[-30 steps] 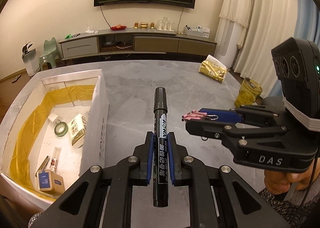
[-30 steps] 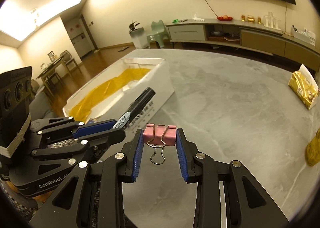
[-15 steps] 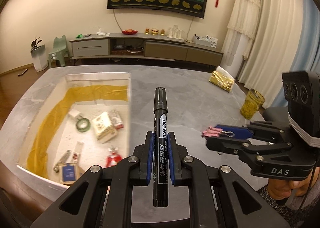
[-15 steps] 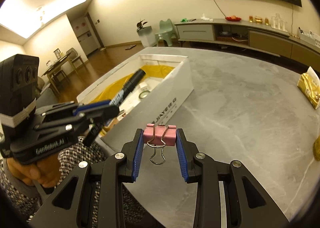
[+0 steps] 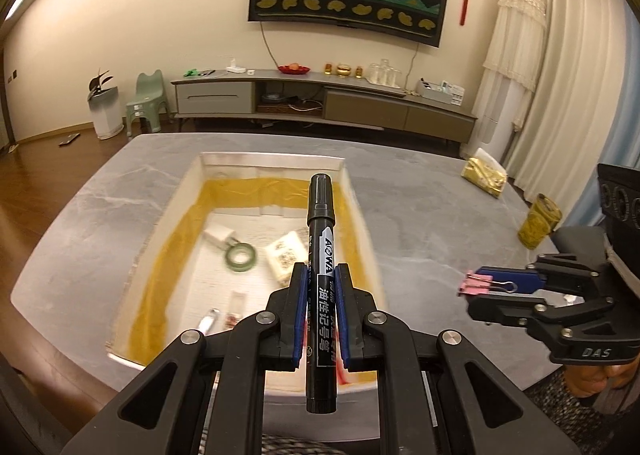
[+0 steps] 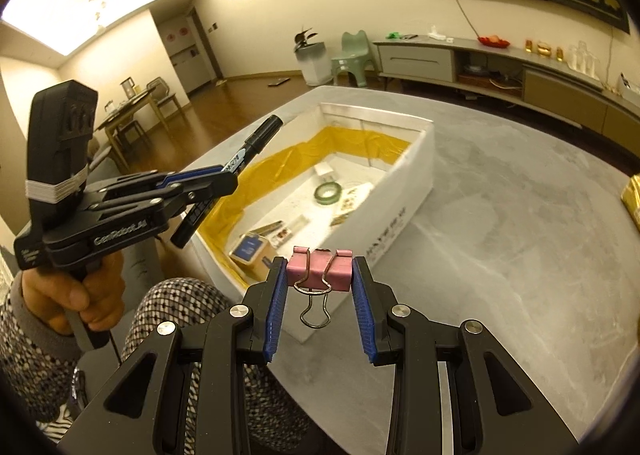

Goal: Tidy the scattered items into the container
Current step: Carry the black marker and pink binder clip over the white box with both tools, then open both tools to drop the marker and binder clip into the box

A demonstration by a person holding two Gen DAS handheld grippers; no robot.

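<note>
My left gripper [image 5: 321,275] is shut on a black marker [image 5: 321,247] that points forward, held above the near end of the white box [image 5: 272,159] with its yellow lining. The right wrist view shows that same left gripper [image 6: 224,179] and marker [image 6: 256,139] raised over the box's left wall. My right gripper [image 6: 320,275] is shut on a pink binder clip [image 6: 320,269], hovering by the box's near corner [image 6: 304,331]. In the left wrist view the right gripper [image 5: 476,287] with the clip [image 5: 478,284] hangs over the grey table to the right of the box.
Inside the box lie a green tape roll [image 5: 239,257], a white charger [image 5: 218,236], a cream packet [image 5: 285,255] and a blue-topped carton [image 6: 250,251]. A gold packet [image 5: 483,175] and a yellow jar [image 5: 538,225] stand at the table's far right. A person's hand [image 6: 76,295] grips the left handle.
My left gripper with the marker has swung left, from over the bare table to above the box. The right gripper with the clip has come closer to the box's near corner.
</note>
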